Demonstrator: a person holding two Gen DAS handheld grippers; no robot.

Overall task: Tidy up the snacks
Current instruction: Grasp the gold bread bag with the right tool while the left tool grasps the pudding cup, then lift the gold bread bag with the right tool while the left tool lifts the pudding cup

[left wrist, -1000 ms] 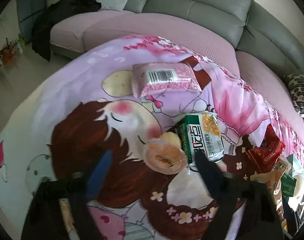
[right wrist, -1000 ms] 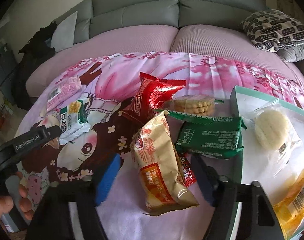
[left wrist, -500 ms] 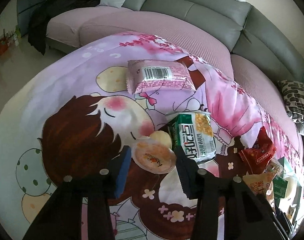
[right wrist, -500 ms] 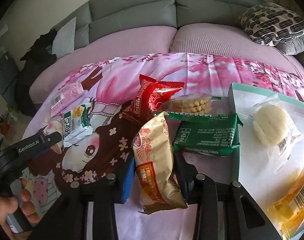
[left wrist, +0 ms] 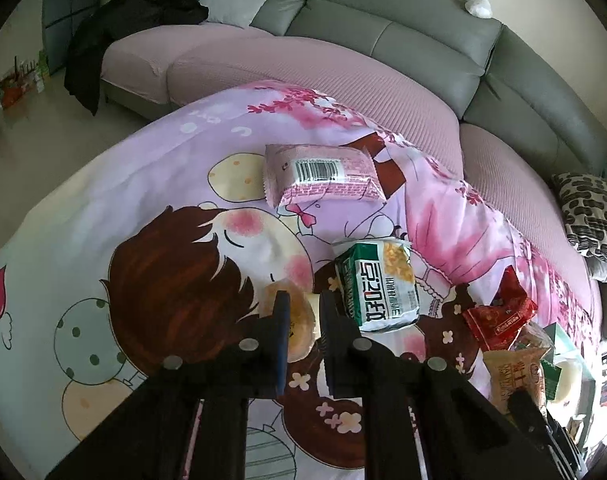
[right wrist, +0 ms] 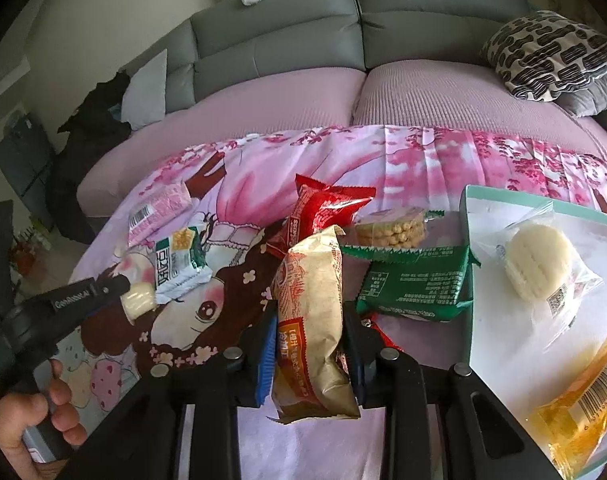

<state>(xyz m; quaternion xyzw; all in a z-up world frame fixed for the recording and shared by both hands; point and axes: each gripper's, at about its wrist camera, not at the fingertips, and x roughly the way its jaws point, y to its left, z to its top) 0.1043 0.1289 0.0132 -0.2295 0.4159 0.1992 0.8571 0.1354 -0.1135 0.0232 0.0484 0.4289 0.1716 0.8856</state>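
In the left wrist view, the left claw (left wrist: 301, 312) sits low at the centre of the frame, its fingers drawn close together and clamped on a small round jelly cup (left wrist: 299, 326) that rests on the cartoon-printed cloth (left wrist: 143, 208) covering the surface. Just to the right of the cup lies a green-and-white packet (left wrist: 377, 284), and above it, toward the upper middle, a pink packet (left wrist: 323, 174) with its barcode facing up. At the right edge a red packet (left wrist: 499, 316) lies near the other snacks.

In the right wrist view, the right claw (right wrist: 309, 334) is at lower centre, its fingers pressed against both sides of a tall beige snack bag (right wrist: 313, 320), which stands between them. A dark green packet (right wrist: 413, 284) lies just to the right, touching the rim of a teal-edged tray (right wrist: 469, 240). Inside the tray are a wrapped white round cake (right wrist: 537, 262) and, at lower right, a yellow packet (right wrist: 583, 408). A clear pack of round biscuits (right wrist: 391, 226) sits above the green packet. A grey sofa (right wrist: 303, 32) fills the top of the frame.
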